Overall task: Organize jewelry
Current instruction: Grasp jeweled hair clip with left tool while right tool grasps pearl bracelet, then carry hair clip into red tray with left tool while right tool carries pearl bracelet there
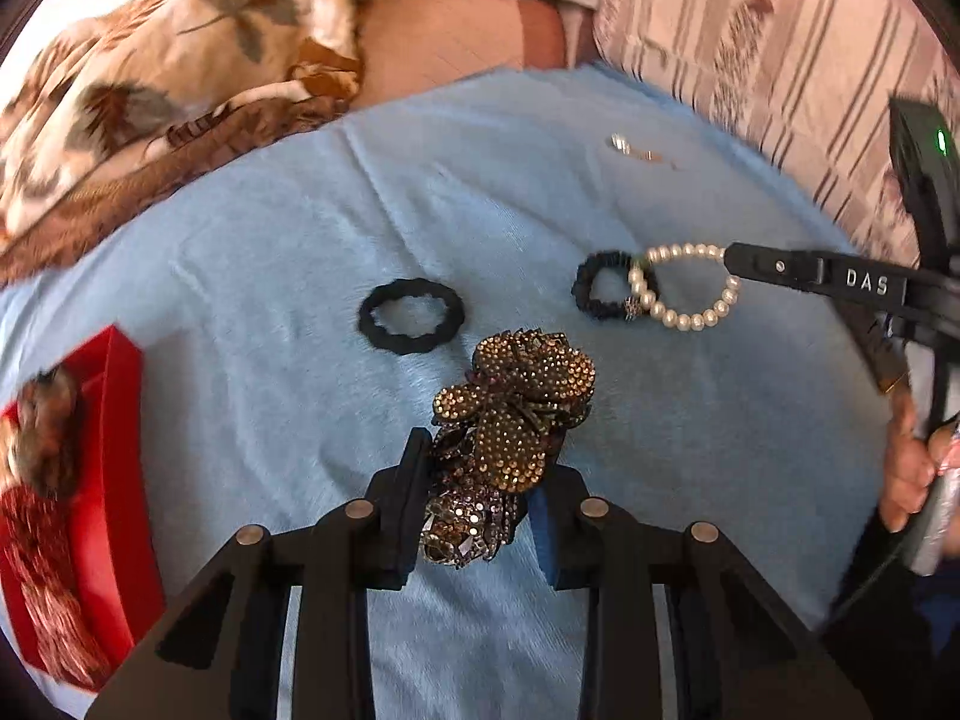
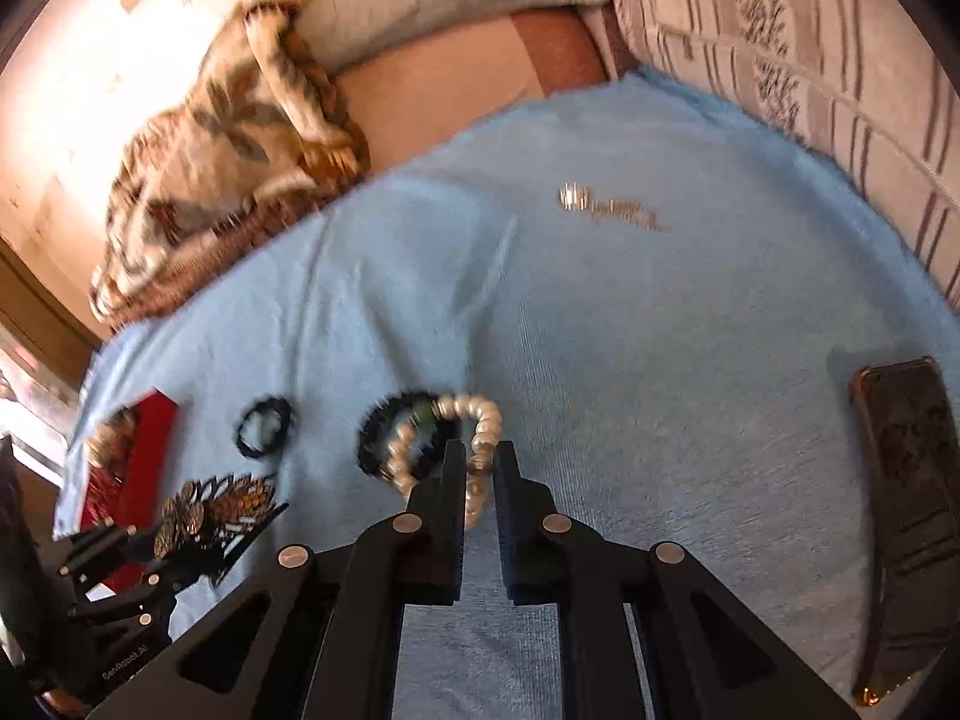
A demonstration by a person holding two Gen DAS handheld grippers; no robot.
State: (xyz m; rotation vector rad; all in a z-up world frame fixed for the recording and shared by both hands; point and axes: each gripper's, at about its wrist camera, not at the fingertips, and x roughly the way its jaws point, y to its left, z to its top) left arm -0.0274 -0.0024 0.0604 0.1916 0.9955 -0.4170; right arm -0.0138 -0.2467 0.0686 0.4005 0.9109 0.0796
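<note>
Left gripper (image 1: 480,480): fingers pinching a rhinestone hair clip (image 1: 516,414), bronze-coloured flower shape, held above the blue towel (image 1: 300,240). Clip body sits between the two pads; the flower part projects past the fingertips. In the right wrist view the same clip (image 2: 210,507) appears at the near left, in the left gripper's fingers, just beside the red box (image 2: 144,456).

Right gripper (image 2: 478,468): fingers drawn close together, pinching one side of a pearl bracelet (image 2: 474,420). In the left wrist view the bracelet (image 1: 684,285) hangs as a loop off the right gripper's tip (image 1: 735,258), and its far-left end overlaps a black scrunchie (image 1: 606,291); touching or merely crossing in view, cannot tell.

Second black hair tie (image 1: 411,315) lies flat on the towel, left of the scrunchie and apart from it.

Red box (image 1: 114,468) at the left edge of the towel, open, with reddish-brown items inside; blurred, cannot identify them.

Small gold and silver pieces (image 2: 606,207) lie at the far side of the towel, well apart from the rest. Motion blur hides their type.

Dark patterned case (image 2: 912,480) lies at the right edge of the towel.

Floral blanket (image 1: 150,90) bunched at the far left, off the towel.
</note>
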